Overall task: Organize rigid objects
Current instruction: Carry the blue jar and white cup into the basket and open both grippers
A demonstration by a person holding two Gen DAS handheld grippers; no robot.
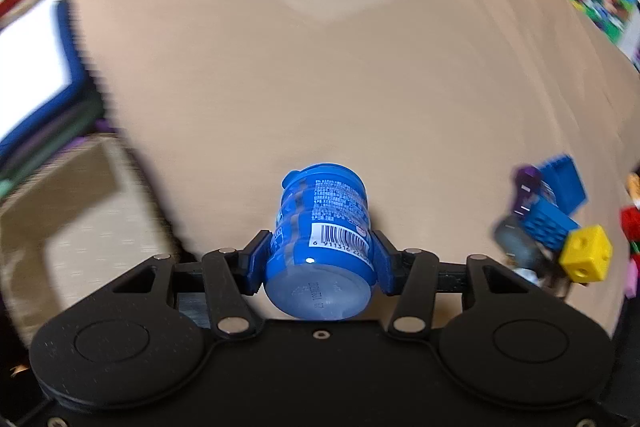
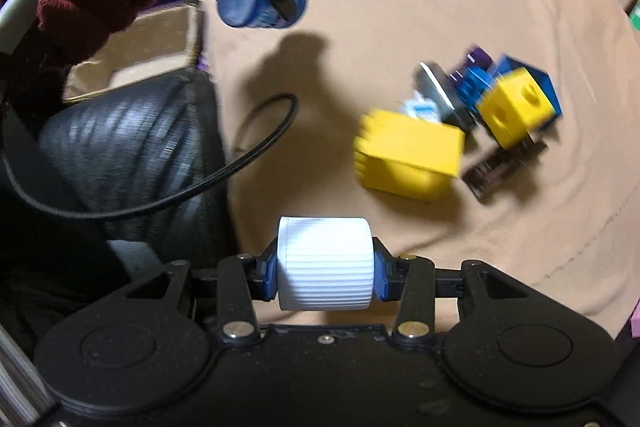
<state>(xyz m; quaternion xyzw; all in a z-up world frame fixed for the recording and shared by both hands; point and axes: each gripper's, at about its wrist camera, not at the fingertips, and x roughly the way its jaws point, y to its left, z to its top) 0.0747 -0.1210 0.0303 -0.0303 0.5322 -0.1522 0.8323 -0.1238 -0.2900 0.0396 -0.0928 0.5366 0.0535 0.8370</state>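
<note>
Over beige cloth (image 1: 320, 67) our left gripper (image 1: 320, 259) clamps a blue bottle (image 1: 324, 239); our right gripper (image 2: 324, 263) pinches a white ribbed cap (image 2: 324, 263); only the right view shows the gloved hand (image 2: 88, 7).

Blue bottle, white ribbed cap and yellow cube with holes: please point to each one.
Blue bottle (image 1: 324, 227), left wrist view, label by the barcode.
White ribbed cap (image 2: 326, 263), right wrist view, ribbed side.
Yellow cube with holes (image 2: 514, 107), right wrist view, front face.

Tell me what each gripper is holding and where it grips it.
The left gripper holds a blue bottle across its body near the base. The right gripper holds a white ribbed cylinder, its pads on the two flat ends.
</note>
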